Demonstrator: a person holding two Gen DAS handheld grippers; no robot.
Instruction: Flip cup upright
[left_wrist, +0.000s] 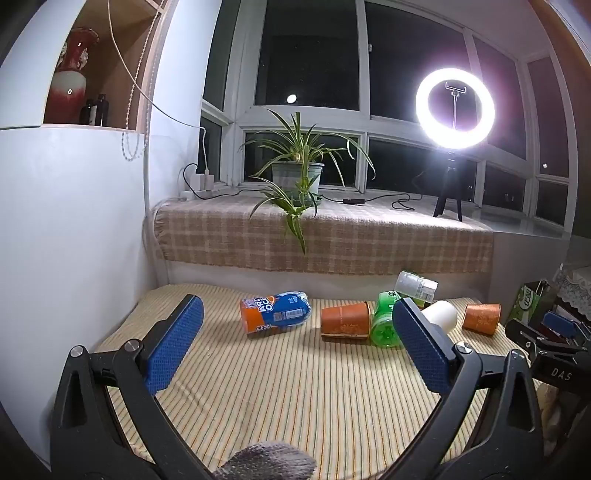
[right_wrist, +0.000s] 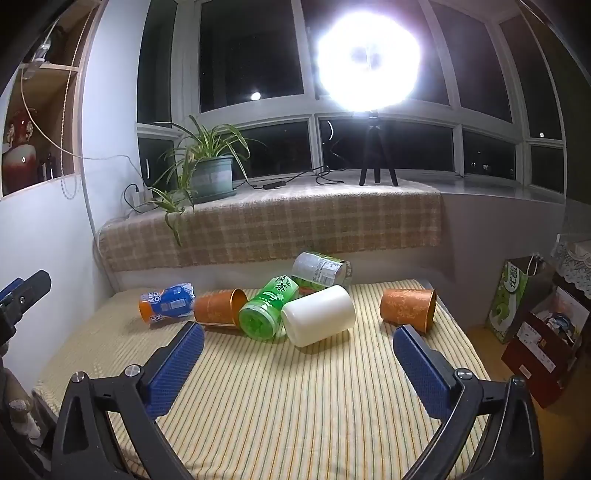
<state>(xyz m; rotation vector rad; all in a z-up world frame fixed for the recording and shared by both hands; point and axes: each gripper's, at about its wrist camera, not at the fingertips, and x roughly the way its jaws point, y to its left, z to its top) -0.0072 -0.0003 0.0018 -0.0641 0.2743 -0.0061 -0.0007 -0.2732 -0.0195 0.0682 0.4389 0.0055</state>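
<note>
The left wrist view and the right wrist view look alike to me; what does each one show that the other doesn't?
Only the left wrist view shows the ring light as a clear ring, and the right gripper at its edge. Only the right wrist view shows the white cup whole, and the red box. Both show the striped mat, orange cups lying down, and the potted plant.

On the striped yellow mat (right_wrist: 295, 387), the white plastic cup (right_wrist: 318, 315) is lying on its side as the landmark. Touching its left is lying the green tea can (right_wrist: 266, 308), then the copper-brown paper cup (right_wrist: 220, 307), then the blue-and-orange bottle (right_wrist: 167, 302). Behind it is lying the silver-labelled can (right_wrist: 320, 272). Well apart to its right is lying a second copper-brown cup (right_wrist: 408, 308).
</note>
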